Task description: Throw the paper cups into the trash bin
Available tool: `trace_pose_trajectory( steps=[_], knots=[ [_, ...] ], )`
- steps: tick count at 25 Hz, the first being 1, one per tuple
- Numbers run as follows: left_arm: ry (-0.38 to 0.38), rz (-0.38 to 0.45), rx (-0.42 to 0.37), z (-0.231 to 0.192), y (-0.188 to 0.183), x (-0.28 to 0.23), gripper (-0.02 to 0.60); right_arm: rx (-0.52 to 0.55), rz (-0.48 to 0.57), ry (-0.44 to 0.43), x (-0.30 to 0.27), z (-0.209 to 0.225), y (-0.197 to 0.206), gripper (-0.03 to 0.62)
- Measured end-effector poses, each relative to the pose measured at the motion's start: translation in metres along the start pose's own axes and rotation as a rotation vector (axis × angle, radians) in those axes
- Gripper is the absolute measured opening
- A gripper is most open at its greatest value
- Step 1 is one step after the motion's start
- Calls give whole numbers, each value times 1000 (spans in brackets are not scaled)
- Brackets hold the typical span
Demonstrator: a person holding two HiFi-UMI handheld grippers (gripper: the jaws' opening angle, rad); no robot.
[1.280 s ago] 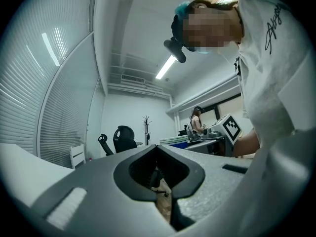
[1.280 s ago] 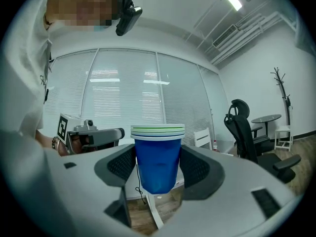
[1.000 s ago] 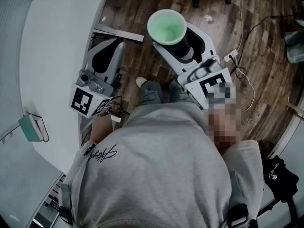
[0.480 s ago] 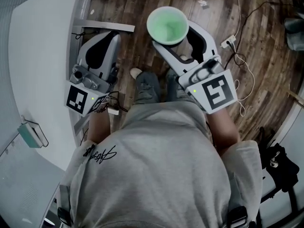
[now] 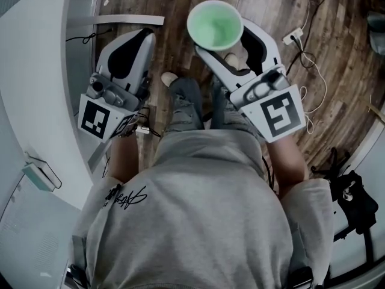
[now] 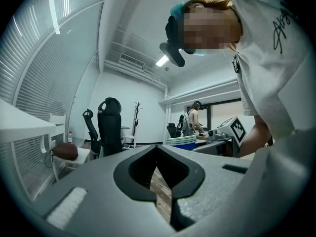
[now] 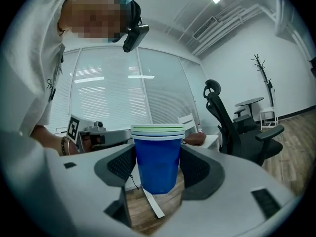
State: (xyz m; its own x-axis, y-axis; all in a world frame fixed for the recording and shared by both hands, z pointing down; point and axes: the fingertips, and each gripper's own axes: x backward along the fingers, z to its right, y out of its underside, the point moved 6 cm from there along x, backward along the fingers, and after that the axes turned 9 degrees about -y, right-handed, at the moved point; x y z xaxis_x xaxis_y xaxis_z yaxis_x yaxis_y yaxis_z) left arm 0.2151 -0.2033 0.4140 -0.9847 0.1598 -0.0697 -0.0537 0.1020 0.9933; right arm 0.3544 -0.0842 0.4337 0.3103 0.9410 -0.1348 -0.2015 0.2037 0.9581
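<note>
My right gripper (image 5: 233, 46) is shut on a stack of paper cups (image 5: 215, 25), held upright over the wooden floor ahead of the person's legs. The cups are blue outside (image 7: 158, 157) and pale green inside, and the jaws press on both sides of the stack. My left gripper (image 5: 142, 40) points forward beside the table edge, shut with nothing in it; in the left gripper view its tips (image 6: 157, 148) meet over the floor. No trash bin is in any view.
A white table (image 5: 36, 71) curves along the left, with a small teal object (image 5: 39, 173) on it. Cables and a power strip (image 5: 295, 36) lie on the floor at right. A black bag (image 5: 355, 200) sits lower right. An office chair (image 7: 227, 127) stands in the room.
The person has shifted away from the table, which now shows further left. Both grippers have drifted a little toward the top of the view. The cup stack stays in the right gripper.
</note>
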Motion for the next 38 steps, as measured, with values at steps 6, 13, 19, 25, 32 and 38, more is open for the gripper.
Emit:
trace_pose_trajectory(
  steps=[6, 13, 19, 25, 32, 38],
  knots=[
    [10, -11, 22, -3, 16, -7, 5, 7, -15, -12, -2, 8, 20, 281],
    [35, -42, 67, -7, 50, -21, 5, -4, -35, -18, -8, 24, 53, 281],
    [21, -41, 90, -13, 75, -27, 5, -9, -58, -35, -14, 36, 83, 281],
    [14, -55, 87, -17, 100, -32, 5, -24, -69, -39, -21, 46, 112, 281],
    [4, -72, 97, -23, 132, -31, 5, -37, -96, -51, -28, 50, 148, 281],
    [2, -72, 106, -23, 154, -30, 5, -45, -109, -66, -29, 55, 173, 281]
  ],
)
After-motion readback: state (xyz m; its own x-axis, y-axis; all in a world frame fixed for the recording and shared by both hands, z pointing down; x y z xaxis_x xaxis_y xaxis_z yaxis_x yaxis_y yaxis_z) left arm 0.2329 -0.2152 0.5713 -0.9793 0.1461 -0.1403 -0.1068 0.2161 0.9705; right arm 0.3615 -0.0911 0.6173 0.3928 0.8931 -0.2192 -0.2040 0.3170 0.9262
